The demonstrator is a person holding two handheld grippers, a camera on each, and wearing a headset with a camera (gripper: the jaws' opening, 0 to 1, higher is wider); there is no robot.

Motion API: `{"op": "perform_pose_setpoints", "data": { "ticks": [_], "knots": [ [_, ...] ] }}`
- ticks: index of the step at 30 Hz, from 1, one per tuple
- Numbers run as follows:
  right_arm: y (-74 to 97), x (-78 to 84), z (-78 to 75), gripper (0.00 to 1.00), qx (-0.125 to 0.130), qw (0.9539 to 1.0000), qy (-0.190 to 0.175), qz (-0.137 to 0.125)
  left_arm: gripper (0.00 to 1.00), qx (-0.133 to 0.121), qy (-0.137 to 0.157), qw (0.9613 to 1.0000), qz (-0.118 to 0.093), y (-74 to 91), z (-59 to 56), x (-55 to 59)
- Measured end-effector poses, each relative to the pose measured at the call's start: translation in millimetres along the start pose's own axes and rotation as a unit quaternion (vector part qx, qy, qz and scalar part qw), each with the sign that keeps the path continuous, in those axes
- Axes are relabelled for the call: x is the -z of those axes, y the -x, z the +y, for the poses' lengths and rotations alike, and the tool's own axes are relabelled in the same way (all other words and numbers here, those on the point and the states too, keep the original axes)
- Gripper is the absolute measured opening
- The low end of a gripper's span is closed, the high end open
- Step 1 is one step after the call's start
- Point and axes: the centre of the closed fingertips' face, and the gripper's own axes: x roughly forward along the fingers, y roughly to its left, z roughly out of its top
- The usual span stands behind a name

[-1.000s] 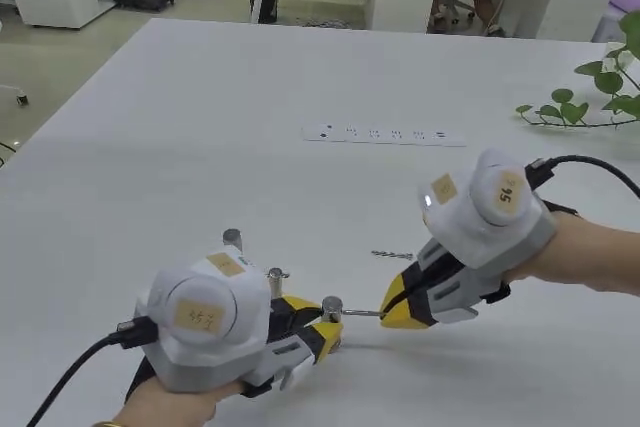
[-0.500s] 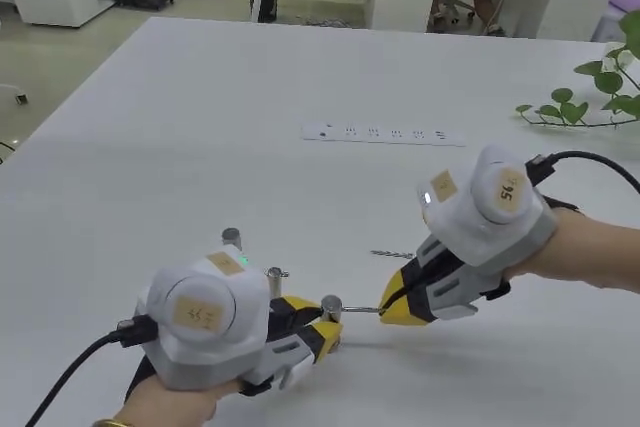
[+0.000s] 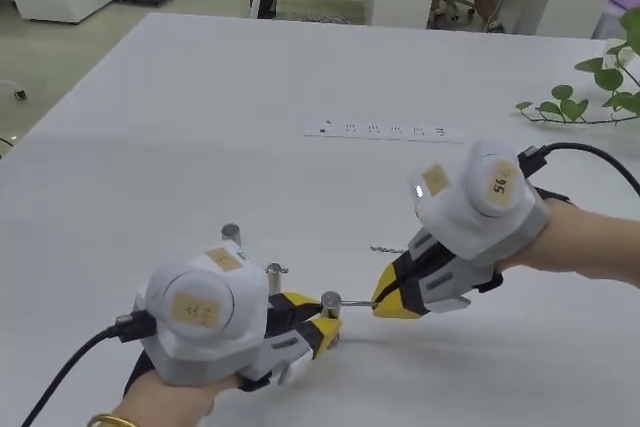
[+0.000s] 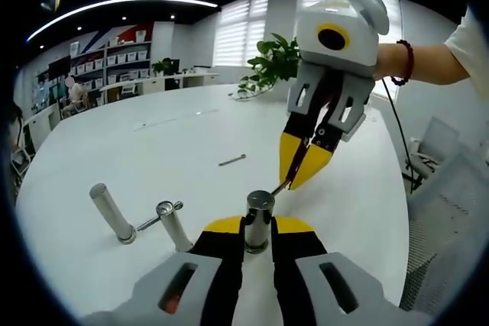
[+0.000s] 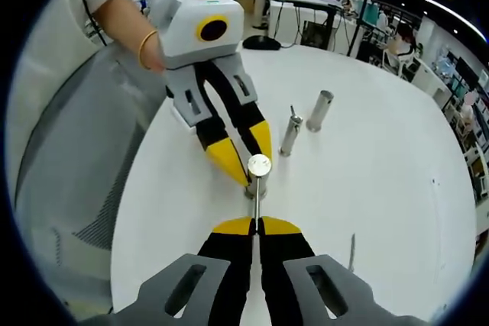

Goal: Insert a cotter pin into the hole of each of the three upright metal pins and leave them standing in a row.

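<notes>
hand-held grippers closed, left [image 3: 325, 325] on metal pin [image 4: 259, 215], right [image 3: 381, 303] on cotter pin [image 5: 256, 200]

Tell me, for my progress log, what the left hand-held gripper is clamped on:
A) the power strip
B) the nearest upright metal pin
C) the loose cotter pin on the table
B: the left hand-held gripper is shut on the base of the nearest upright metal pin.

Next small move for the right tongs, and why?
Probably ease the right tongs forward to push the cotter pin through the near pin: its tip meets that pin just below the head, while the left tongs clamp it.
</notes>
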Motion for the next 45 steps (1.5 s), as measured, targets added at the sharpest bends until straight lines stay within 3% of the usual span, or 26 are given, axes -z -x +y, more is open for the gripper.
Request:
{"op": "perform_pose_setpoints", "data": {
  "ticks": [7,25,31,39,45],
  "knots": [
    [-3.7,-6.3,-1.7,0.03,0.001,0.9999,0.012,0.007,0.12,0.002,0.000,1.0000,-0.002,-1.1,-0.5,0.2],
    [-16.3,-21.0,-2.2,0.04,0.011,0.9995,-0.027,-0.007,0.12,-0.001,0.005,1.0000,-0.002,-3.1,-0.5,4.4],
    [-15.7,-17.2,-2.4,0.09,0.018,0.9995,-0.024,-0.001,0.12,0.000,0.004,1.0000,-0.002,-3.0,-0.6,4.6],
    [-7.7,-13.6,1.8,0.08,0.018,0.9994,-0.025,-0.014,0.12,-0.001,0.009,1.0000,-0.002,-3.7,-0.3,4.8],
    [-6.1,-16.8,-3.7,0.05,0.033,0.9991,-0.013,-0.023,0.12,-0.002,0.025,0.9997,-0.002,-4.1,0.5,7.4]
  ]
}}
